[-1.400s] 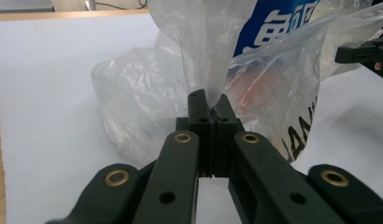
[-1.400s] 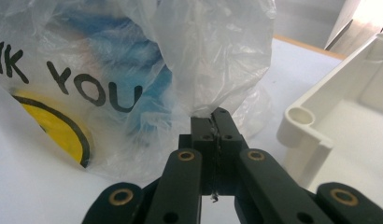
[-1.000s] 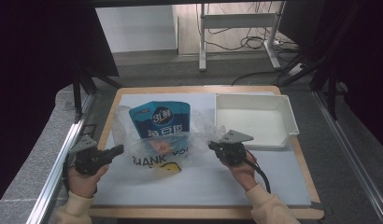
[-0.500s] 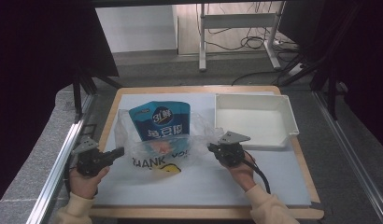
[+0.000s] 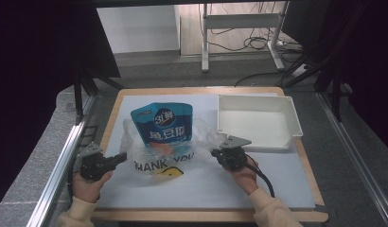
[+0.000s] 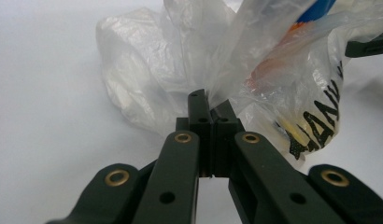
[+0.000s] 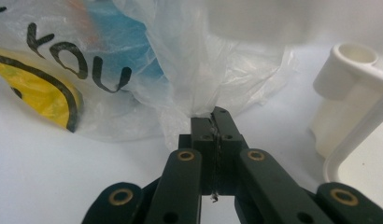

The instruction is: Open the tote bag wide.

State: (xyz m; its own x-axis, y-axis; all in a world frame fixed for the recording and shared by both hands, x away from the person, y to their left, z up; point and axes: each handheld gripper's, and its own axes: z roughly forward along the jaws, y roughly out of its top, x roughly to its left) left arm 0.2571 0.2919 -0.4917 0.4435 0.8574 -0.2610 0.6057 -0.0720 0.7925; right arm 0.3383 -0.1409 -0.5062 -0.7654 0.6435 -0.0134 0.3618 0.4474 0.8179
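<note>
While you hold both grippers at the near half of the table point(image 5: 296, 189), each one is clamped on the same clear plastic bag point(image 5: 156, 151). Your left gripper point(image 5: 122, 158) reaches in from the left side of the high view, and its jaws are pressed together on a bunched fold of the bag's left edge; in the left gripper view that gripper point(image 6: 209, 100) shows the film point(image 6: 189, 60) pinched between the closed tips and rising above them. Your right gripper point(image 5: 216, 153) meets the bag's right edge, and in the right gripper view the gripper point(image 7: 214, 114) has its jaws shut on a gathered twist of the film point(image 7: 199, 70). The bag lies on the white mat, between the two grippers, with black lettering and a yellow mark point(image 7: 35, 88) on its near face. A blue pouch point(image 5: 162, 124) stands partly inside the bag, its upper part rising clear of the bag's mouth toward the far side of the table. A white tray point(image 5: 258, 122) sits on the far right part of the table, just beyond your right gripper and apart from the bag. Your left hand point(image 5: 88, 182) and right hand point(image 5: 244, 172) grip the tool bodies, and a black cable point(image 5: 263, 177) trails from the right one.
</note>
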